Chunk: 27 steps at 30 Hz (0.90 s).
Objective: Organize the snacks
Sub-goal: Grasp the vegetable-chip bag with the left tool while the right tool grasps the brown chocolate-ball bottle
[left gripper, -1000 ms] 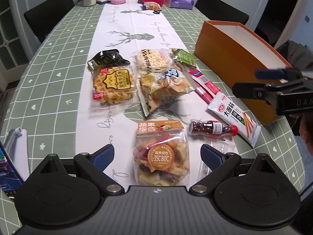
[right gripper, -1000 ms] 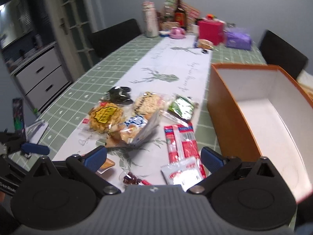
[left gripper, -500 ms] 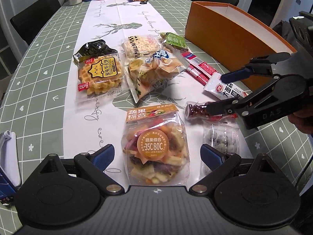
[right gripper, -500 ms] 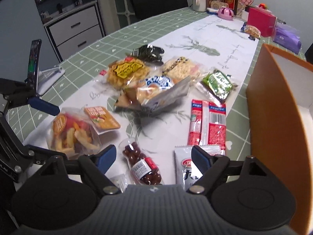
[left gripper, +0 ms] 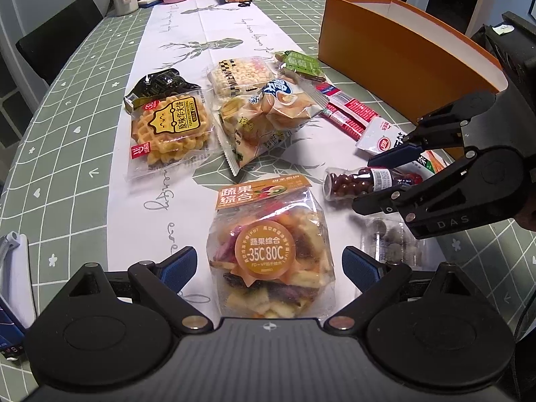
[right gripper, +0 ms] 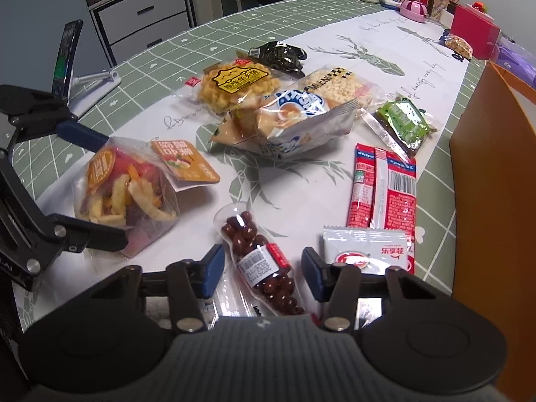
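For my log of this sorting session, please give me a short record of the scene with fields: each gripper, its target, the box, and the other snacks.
left gripper: open, straddling the dried fruit bag
right gripper: open, straddling the chocolate bean bottle
orange box: open; no snack visible inside
on table, untouched: waffle pack, puffed rice bar, red sausage sticks
grasped items: none yet

The right gripper [right gripper: 263, 268] has dropped to straddle the bean bottle [right gripper: 259, 254], seemingly narrower.
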{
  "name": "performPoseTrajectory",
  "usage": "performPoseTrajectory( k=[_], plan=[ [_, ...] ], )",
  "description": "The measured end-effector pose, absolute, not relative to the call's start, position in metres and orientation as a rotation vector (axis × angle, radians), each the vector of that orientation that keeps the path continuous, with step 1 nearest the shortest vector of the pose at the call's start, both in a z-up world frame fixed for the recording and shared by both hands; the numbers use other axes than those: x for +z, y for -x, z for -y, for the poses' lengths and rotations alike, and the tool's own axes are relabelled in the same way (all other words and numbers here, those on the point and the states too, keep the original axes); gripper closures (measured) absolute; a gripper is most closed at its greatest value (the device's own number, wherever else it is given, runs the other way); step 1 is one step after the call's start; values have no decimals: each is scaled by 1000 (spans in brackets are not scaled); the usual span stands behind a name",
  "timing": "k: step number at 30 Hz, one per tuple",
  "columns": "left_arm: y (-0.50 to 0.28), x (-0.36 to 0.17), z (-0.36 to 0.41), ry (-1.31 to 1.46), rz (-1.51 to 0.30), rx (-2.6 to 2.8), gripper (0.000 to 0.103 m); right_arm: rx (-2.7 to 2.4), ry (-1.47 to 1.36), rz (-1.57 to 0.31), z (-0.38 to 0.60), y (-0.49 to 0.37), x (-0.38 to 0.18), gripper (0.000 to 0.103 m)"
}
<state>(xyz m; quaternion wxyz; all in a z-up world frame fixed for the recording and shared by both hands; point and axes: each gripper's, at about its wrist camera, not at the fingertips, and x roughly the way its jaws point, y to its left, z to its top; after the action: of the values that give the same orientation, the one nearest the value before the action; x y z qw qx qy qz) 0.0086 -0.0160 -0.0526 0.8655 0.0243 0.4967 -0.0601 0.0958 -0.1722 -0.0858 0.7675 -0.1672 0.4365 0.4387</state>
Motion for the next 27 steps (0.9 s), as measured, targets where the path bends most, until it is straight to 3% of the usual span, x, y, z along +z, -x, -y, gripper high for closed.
performPoseTrajectory(
  k=[4, 7, 15, 27],
  plan=[
    [-8, -56, 17, -65, -1041, -125, 0, 951, 388, -941, 171, -93, -88, 64],
    [-9, -58, 18, -71, -1043, -134, 11, 951, 393, -937, 172, -92, -88, 67],
    [-7, -56, 18, -66, -1028, -156, 24, 946, 405, -930, 171, -90, -87, 71],
    [-5, -42, 8, -10, -1014, -157, 29, 939, 397, -915, 177, -90, -76, 74]
  ],
)
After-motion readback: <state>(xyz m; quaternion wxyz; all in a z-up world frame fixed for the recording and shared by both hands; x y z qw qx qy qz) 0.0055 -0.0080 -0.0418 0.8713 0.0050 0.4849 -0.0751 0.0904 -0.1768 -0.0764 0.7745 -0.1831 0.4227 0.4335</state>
